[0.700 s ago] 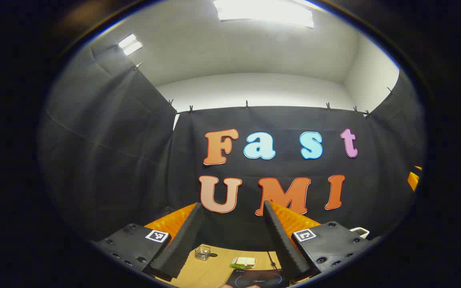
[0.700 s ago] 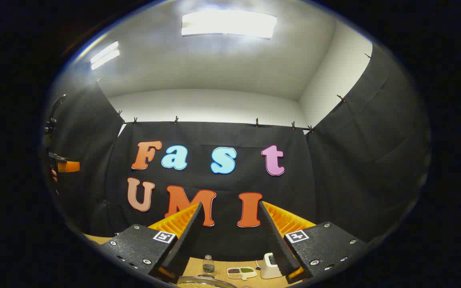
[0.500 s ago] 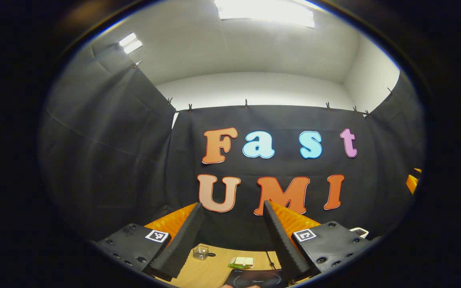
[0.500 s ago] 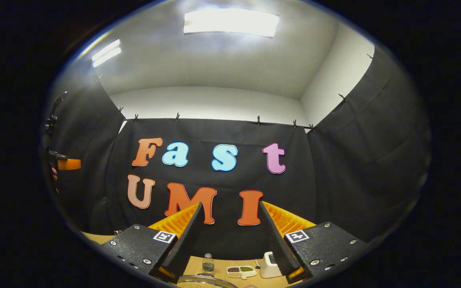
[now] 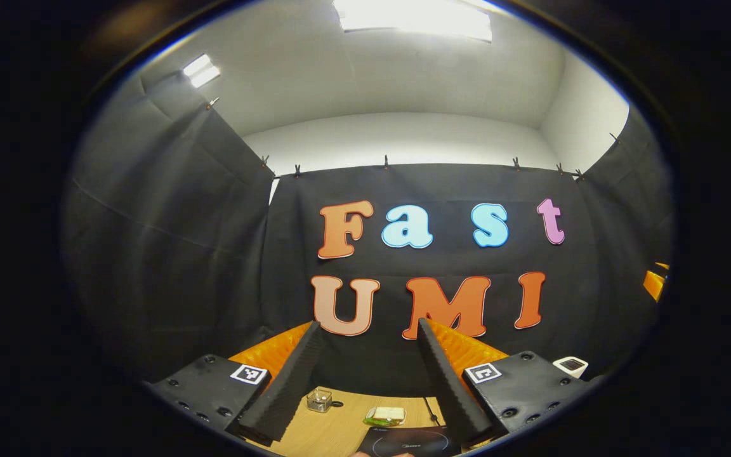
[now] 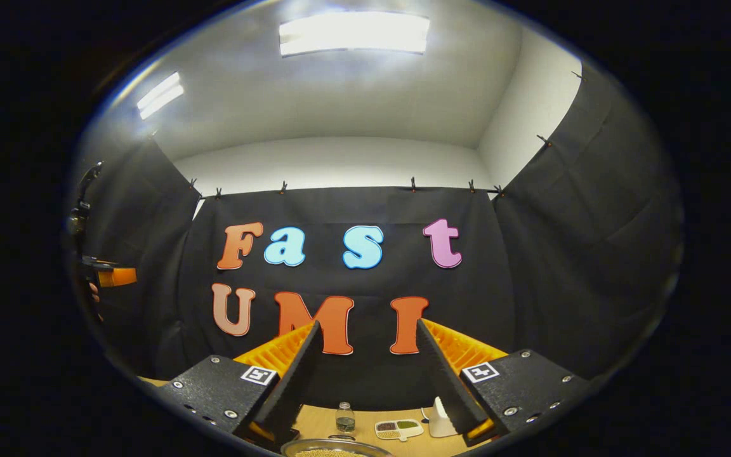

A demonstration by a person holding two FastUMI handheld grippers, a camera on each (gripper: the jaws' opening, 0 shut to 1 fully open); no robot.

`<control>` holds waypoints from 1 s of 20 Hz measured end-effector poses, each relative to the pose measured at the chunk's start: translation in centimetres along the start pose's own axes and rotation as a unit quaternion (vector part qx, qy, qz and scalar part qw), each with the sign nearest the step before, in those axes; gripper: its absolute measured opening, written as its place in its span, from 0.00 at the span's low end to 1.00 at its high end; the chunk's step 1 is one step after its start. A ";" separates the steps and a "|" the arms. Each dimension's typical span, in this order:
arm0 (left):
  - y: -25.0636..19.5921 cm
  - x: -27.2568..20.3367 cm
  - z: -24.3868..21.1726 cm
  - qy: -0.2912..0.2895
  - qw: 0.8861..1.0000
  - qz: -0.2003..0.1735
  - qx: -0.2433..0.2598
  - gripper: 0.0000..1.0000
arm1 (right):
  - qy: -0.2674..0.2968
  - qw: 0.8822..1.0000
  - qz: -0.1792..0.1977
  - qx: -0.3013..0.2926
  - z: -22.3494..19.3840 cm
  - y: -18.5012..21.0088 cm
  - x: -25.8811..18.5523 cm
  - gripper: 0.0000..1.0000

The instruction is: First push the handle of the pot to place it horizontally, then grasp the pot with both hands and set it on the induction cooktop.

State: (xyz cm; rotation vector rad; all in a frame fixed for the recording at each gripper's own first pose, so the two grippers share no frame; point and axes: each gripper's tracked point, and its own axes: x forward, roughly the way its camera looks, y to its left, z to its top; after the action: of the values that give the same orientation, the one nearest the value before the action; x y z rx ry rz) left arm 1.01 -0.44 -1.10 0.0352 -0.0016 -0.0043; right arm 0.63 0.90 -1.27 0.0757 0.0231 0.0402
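In the left gripper view my left gripper is open, held high with nothing between its fingers. Below them the far edge of the black induction cooktop lies on the wooden table. In the right gripper view my right gripper is open too and holds nothing. The rim of the pot, with pale grains inside, shows at the bottom edge under its fingers; the pot's handle is hidden. The left gripper also shows far off at the left edge of the right gripper view.
A small glass jar and a small dish of food stand on the table behind the cooktop. A small bottle, a divided dish of beans and a white device sit near the back wall.
Both views have shifted slightly; the right gripper has turned a little left, so the wall moved right in its view. Both grippers stay open.
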 end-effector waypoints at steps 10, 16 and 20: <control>-1.3 -0.5 -0.6 -0.004 1.000 -0.008 0.009 0.96 | 0.065 0.997 0.031 0.000 -4.0 1.3 -0.7 0.93; -1.3 -0.3 -1.7 0.008 1.000 -0.008 0.008 0.97 | 0.163 0.985 0.057 -0.006 -10.3 2.5 -2.2 0.86; -1.2 -0.1 -2.1 0.015 1.000 -0.005 0.010 0.97 | 0.234 0.969 0.072 -0.011 -14.5 3.4 -3.5 0.77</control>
State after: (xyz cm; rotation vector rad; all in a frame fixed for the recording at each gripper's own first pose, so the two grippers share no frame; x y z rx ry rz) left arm 0.94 -1.56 -3.25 0.0544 0.0288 -0.0132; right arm -3.34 5.20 -15.40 0.0434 0.4901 0.2041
